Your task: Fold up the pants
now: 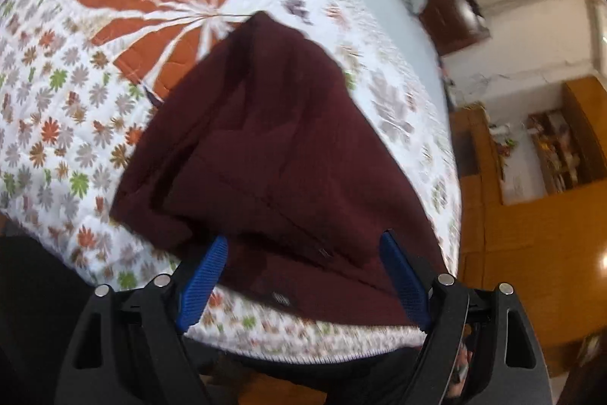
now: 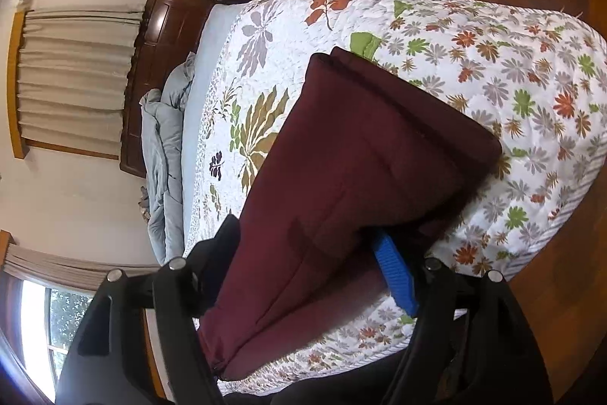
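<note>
- Now: pants (image 1: 265, 139), maroon, folded into a thick bundle on the floral quilt (image 1: 76, 101), near edge lying close to the bed's rim.
- Left gripper (image 1: 303, 276): jaws spread wide, blue pads either side of the near hem, neither pressing the cloth; released.
- Right gripper (image 2: 303, 268): also spread, one blue pad (image 2: 394, 276) showing, the other hidden behind the cloth; fabric between the fingers but apparently loose, not clamped.
- Risk: cloth snagging on a ribbed pad during withdrawal, dragging the top layer and spoiling the fold.
- Risk: bundle sliding over the quilt edge if tugged toward the person.
- Risk: thick layers springing apart once unsupported, leaving edges uneven.
- Blurred left view; exact contact hard to confirm.
</note>
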A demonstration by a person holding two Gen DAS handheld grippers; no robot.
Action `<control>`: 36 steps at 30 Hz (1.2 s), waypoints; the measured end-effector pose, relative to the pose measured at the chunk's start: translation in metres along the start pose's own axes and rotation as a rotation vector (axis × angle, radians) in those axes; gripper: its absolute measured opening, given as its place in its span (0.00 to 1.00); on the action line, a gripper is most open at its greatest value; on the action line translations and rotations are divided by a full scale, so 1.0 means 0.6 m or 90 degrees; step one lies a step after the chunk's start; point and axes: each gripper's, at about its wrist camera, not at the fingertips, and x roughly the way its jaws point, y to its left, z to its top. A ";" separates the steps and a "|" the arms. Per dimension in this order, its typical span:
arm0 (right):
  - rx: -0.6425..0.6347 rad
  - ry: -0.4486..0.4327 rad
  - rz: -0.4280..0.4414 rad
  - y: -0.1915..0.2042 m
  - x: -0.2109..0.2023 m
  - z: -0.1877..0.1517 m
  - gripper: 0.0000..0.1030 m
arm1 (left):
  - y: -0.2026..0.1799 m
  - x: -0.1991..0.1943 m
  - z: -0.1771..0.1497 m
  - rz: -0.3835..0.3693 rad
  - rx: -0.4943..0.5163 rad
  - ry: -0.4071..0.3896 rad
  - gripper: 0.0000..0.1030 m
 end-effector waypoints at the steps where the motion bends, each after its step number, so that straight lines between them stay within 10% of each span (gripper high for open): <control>1: 0.002 0.000 -0.001 0.000 0.003 0.003 0.69 | 0.003 0.008 0.007 0.000 -0.010 -0.002 0.80; 3: 0.001 0.001 -0.005 0.001 0.007 0.008 0.69 | 0.009 0.021 0.019 -0.002 -0.023 -0.008 0.77; 5: -0.005 0.001 -0.007 0.001 0.010 0.015 0.62 | 0.017 0.021 0.030 0.002 -0.029 -0.028 0.48; 8: -0.031 0.009 -0.013 0.021 0.033 0.026 0.11 | 0.018 0.019 0.044 -0.016 -0.025 -0.057 0.24; 16: -0.173 -0.086 0.029 0.182 -0.037 0.043 0.09 | -0.059 -0.097 0.081 -0.131 0.018 -0.161 0.17; 24: -0.037 -0.033 -0.062 -0.026 0.029 0.019 0.09 | 0.085 -0.006 0.042 -0.045 -0.111 -0.048 0.17; 36: -0.086 -0.062 -0.031 0.051 0.017 0.041 0.09 | 0.055 -0.028 0.047 -0.068 -0.044 -0.076 0.17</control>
